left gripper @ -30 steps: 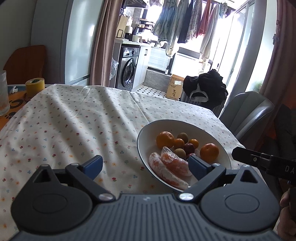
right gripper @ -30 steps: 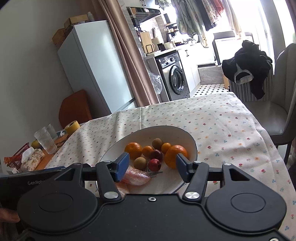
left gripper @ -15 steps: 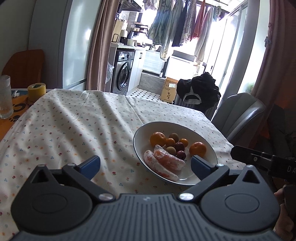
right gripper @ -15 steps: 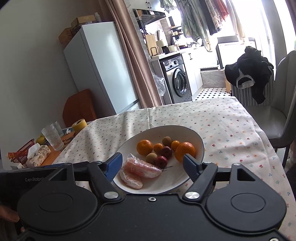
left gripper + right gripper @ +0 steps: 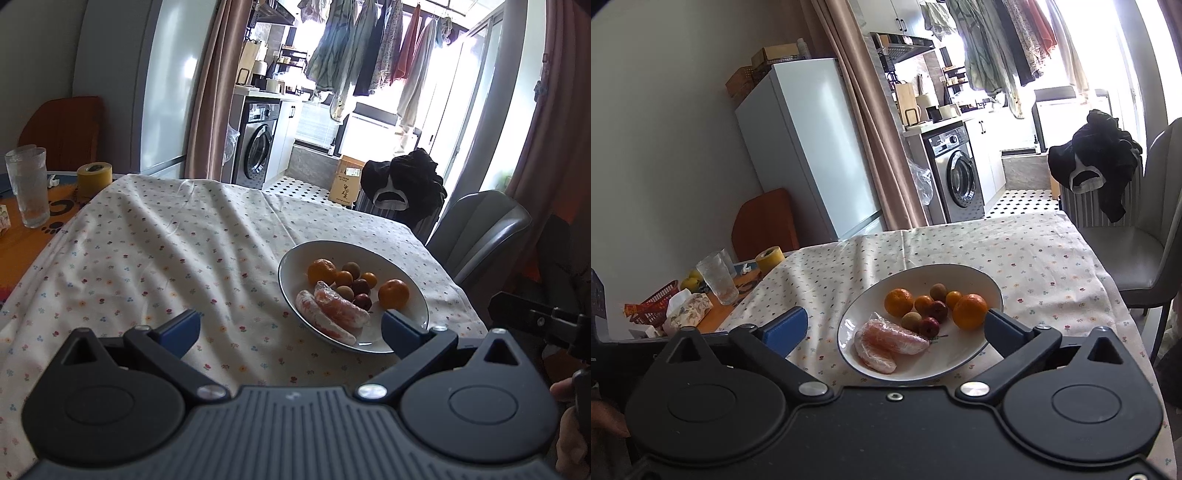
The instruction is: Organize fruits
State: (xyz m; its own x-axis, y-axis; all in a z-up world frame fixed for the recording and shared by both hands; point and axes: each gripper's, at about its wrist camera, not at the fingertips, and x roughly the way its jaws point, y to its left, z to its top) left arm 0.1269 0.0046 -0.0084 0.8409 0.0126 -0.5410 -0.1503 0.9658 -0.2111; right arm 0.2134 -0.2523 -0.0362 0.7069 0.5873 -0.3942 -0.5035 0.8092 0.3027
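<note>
Left wrist view: my left gripper hangs over the flowered cloth at the bottom of the frame, jaws spread wide with nothing between them. The plate sits right of centre, beyond and to the right of the gripper, its near rim just behind the right finger. All the fruit is on it: two wrapped segments along the near-left rim, their long axes running from upper left to lower right, a cluster of small round fruit behind them, and two oranges, one at the back left and one at the right. The tip of my other gripper pokes in at the right edge.

Right wrist view: my right gripper has just been opening and now stands fully spread, empty. Here the plate lies dead ahead, framed between the two fingers. The segments sit in its lower-left part, long axis nearly across the frame. The larger orange is just beside the right finger; a second orange sits further back.

By my reading, the right gripper is squarely lined up with the plate, while the left would have to swing right. With no loose fruit on the cloth, the sorting looks about done.
</note>
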